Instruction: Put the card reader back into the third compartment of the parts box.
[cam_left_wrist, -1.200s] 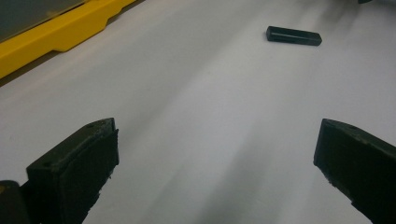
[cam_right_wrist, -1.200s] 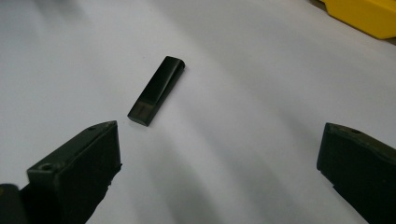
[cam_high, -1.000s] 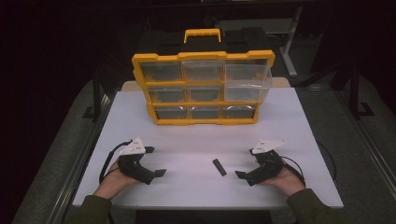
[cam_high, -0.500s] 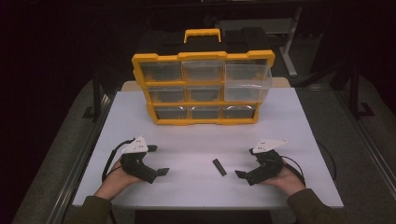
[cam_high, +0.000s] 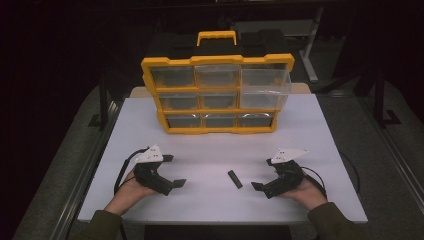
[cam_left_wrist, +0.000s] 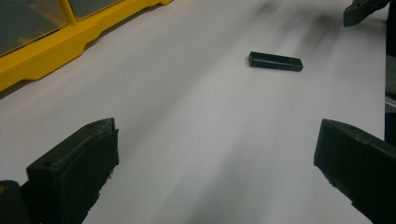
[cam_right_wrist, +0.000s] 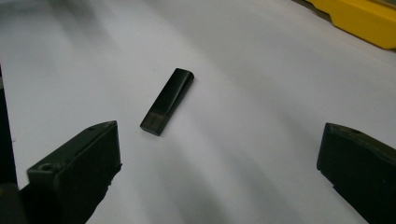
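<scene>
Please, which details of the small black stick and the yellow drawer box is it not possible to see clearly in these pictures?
- Black stick: too small in the high view for any marking; none is legible in the right gripper view either.
- Yellow drawer box: drawer contents unclear behind hazy fronts in the high view; cut off by the edge in the left gripper view.

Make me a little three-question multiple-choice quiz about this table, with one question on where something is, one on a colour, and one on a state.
1. Where does the small black stick lie?
A. in a drawer
B. on the white table between the two hand-held grippers
C. on top of the organizer

2. What colour is the frame of the drawer organizer?
A. yellow
B. blue
C. red

3. How do the right hand-held gripper jaws stand?
A. shut on the stick
B. shut on nothing
C. open

Answers: 1 B, it lies flat on bare table; 2 A, yellow frame around clear drawers; 3 C, a wide gap shows in the right gripper view.
</scene>
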